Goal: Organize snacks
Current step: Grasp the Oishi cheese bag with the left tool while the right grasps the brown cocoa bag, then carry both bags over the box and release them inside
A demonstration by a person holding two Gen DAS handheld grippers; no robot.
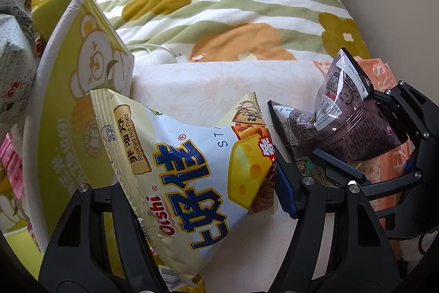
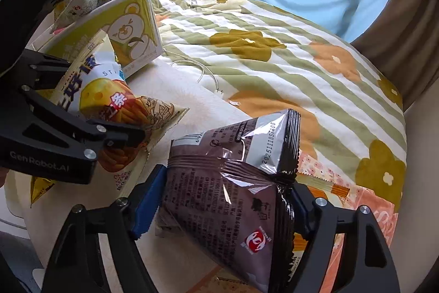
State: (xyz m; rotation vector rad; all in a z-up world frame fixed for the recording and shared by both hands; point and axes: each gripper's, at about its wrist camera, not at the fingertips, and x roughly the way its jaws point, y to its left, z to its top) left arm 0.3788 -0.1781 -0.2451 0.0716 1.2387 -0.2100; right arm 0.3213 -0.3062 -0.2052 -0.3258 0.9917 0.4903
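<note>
Two snack packets are shown in hand, one to each gripper, above a bed. The left gripper (image 1: 208, 199) is closed on the cheese-stick bag (image 1: 192, 169), its jaws pinching the packet across its lower part so that it stands tilted between them. The right gripper (image 2: 227, 202) is closed on the brown packet (image 2: 233, 194), whose crimped top edge rises clear of the jaws. Both packets are held near each other, over a pale pad (image 1: 208, 89) laid on the flowered quilt (image 2: 274, 51). A green bear-printed box (image 1: 82, 67) is seen just behind the cheese-stick bag, and orange wrappers (image 2: 365, 199) lie below the brown packet. The step in hand is judged to be carrying, with neither packet yet set down. No container for sorting is clearly identified. For the next move, a resting place is to be chosen for each packet, each is to be lowered until supported, and only then are the jaws to be parted.
</note>
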